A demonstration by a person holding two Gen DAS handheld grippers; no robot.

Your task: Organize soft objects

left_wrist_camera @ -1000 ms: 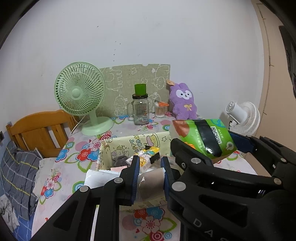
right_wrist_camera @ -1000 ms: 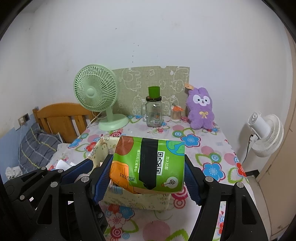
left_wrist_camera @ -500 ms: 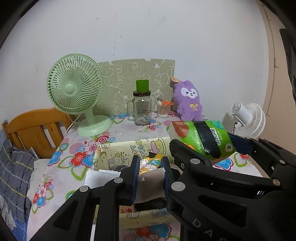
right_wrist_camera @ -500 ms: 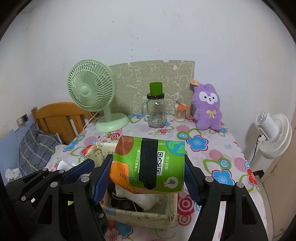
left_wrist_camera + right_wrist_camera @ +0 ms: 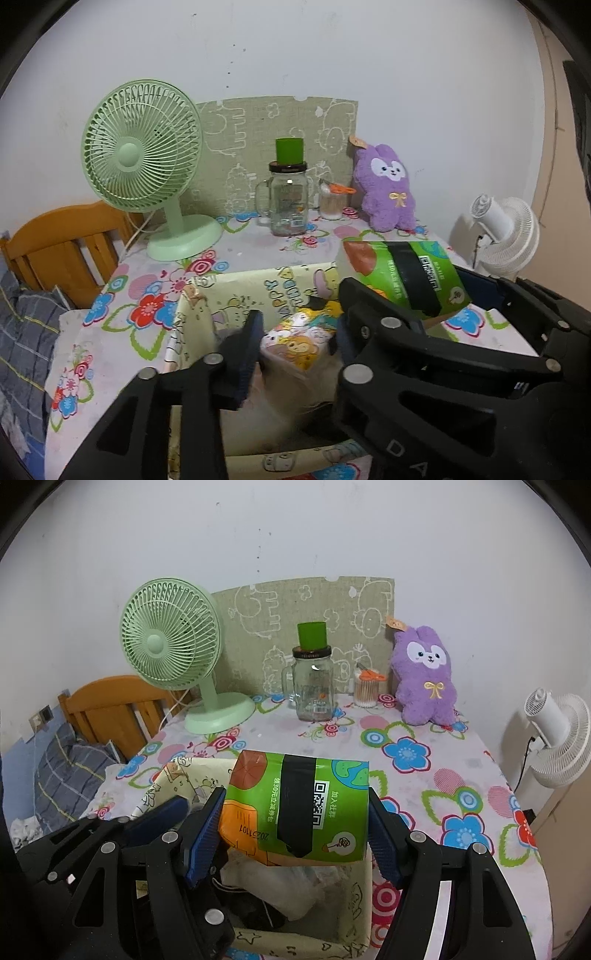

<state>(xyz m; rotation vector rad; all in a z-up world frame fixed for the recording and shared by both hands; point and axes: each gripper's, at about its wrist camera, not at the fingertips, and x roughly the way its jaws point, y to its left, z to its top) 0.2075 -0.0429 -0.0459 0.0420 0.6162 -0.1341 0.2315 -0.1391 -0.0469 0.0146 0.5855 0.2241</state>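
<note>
Right now your right gripper (image 5: pixel 295 823) is clamped on the green tissue pack (image 5: pixel 299 805), tilted down above the fabric bin (image 5: pixel 351 904). Your left gripper (image 5: pixel 295 343), at its 9 o'clock, also angled down into the bin, has just been opening; jaws apart, nothing pinched. A cartoon tissue packet (image 5: pixel 295 341) lies beyond them, inside the bin.

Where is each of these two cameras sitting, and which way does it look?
Left wrist: on the left gripper, looking along its open fingers into the fabric bin; the right gripper shows beside it.
Right wrist: on the right gripper, looking over the green pack it grips; the left gripper shows.
Both share: bin, pack, green fan, purple plush.
</note>
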